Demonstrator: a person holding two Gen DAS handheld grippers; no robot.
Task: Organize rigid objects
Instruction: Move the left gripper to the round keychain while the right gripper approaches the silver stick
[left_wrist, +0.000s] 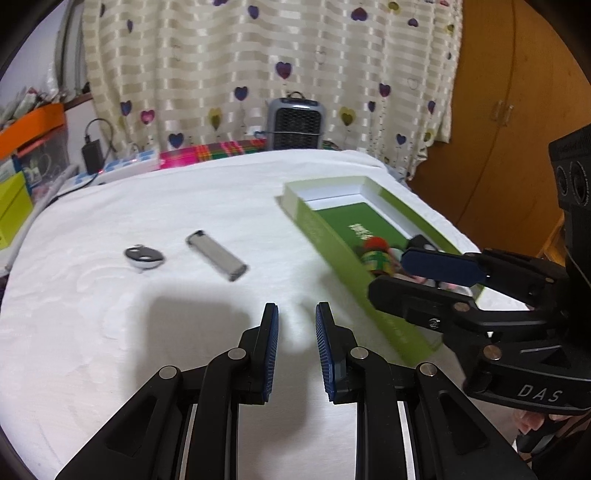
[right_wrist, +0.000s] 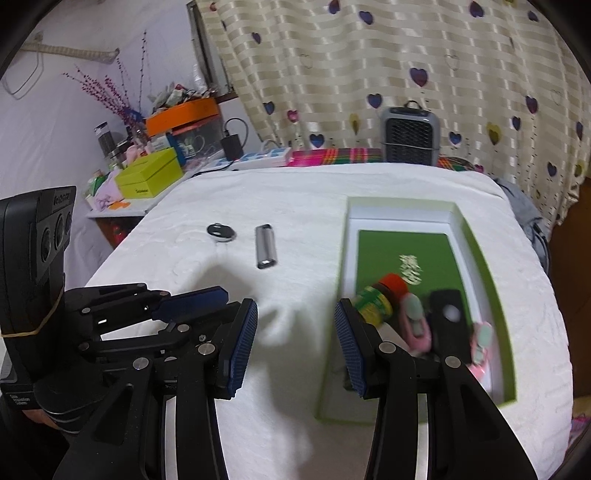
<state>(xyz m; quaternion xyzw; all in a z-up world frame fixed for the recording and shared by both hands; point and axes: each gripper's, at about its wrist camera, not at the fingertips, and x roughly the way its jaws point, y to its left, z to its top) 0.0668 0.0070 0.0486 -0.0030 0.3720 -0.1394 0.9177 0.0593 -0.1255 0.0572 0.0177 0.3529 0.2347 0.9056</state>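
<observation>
White textured cloth covers the whole table (right_wrist: 295, 192), and behind it hangs a striped beige curtain (right_wrist: 369, 55) dotted with purple hearts. Small grey fan heater (right_wrist: 409, 136) sits at the far edge, next to a strip of bright plaid fabric (right_wrist: 332, 153).

So where's everything: the green box (right_wrist: 491, 280) is open on the right side of the table, white inner walls, dark green floor with pale lettering. Piled at its near end are a small jar with a red cap and yellow-green label (right_wrist: 376, 301), a black flat gadget with a white button (right_wrist: 448, 321), and a couple of pink-and-pale-green bits (right_wrist: 415, 321), too blurry to name. Still out on the cloth, well to the left of the box: a silver rectangular lighter-looking thing (right_wrist: 266, 245) and, just beside it, a round black-and-white key fob (right_wrist: 221, 232).

Left tongs (left_wrist: 296, 314) hang above bare cloth, nearly closed with only a narrow gap between the blue pads, nothing in it. Right tongs (right_wrist: 296, 312) stand roughly half open and also empty; the right-hand finger (right_wrist: 351, 350) overlaps the box's near left wall in the right wrist view. From the left camera, those right tongs reach over the near end of the box.

Off to the left there's a cluttered side table (right_wrist: 122, 210) with yellow-green (right_wrist: 149, 177) and orange boxes (right_wrist: 183, 112).
</observation>
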